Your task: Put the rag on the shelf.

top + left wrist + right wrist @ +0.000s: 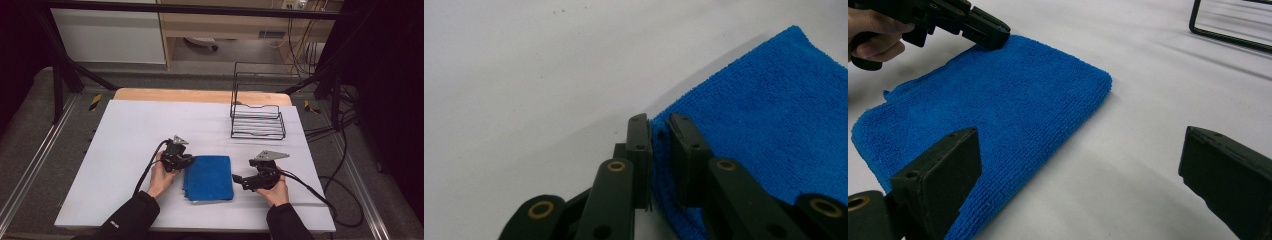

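White table [130, 150]: one blue cloth [209, 177] pinched by left tongs [186, 161], right tongs [237, 179] agape.

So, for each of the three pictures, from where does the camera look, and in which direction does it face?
High view: above the person's side, facing forward and down on the white table; both forearms, left gripper, right gripper.
Left gripper view: rides the left gripper, looking along jaws pinching the folded blue microfibre cloth at its edge.
Right gripper view: rides the right gripper, jaws wide apart, facing the cloth and the left gripper.
Shared: every view shows the cloth; high and right gripper views share the black wire rack.
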`<action>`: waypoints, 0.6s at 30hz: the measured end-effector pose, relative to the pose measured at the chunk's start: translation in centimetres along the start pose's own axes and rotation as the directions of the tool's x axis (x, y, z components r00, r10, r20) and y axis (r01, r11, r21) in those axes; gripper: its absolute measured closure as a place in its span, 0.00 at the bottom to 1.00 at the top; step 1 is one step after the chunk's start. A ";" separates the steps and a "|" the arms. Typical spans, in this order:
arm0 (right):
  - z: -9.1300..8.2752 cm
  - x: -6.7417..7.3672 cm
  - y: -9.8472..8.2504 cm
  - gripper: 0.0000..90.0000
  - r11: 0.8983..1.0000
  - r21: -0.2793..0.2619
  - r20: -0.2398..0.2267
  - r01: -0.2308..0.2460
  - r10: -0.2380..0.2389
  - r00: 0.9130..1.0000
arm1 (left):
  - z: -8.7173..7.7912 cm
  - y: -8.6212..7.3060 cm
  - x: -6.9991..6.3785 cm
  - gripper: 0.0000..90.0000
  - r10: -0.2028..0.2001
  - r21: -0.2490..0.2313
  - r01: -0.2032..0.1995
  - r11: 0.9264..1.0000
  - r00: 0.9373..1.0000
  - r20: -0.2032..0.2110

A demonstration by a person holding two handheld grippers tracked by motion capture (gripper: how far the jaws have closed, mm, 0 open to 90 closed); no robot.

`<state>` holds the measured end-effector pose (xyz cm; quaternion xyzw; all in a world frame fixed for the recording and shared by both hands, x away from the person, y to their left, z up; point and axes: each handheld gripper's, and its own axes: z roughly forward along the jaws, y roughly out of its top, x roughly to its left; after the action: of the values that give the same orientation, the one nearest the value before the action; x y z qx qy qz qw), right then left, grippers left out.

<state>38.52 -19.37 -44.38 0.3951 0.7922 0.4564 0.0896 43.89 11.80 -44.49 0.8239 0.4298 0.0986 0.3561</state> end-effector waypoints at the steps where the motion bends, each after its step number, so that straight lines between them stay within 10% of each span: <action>1: 0.1 0.0 0.1 0.05 1.000 0.001 0.000 0.008 -0.008 1.000 | 0.0 0.0 0.0 0.89 0.001 -0.002 -0.001 1.000 1.000 -0.001; 18: 3.9 -1.1 3.7 0.36 0.998 0.032 0.047 -0.045 0.044 0.998 | 0.1 -0.2 0.0 0.90 0.011 -0.010 -0.011 1.000 1.000 -0.003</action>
<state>43.30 -16.61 -43.92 0.4247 0.7883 0.4358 0.0913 43.79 11.81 -44.72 0.8242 0.4253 0.1040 0.3591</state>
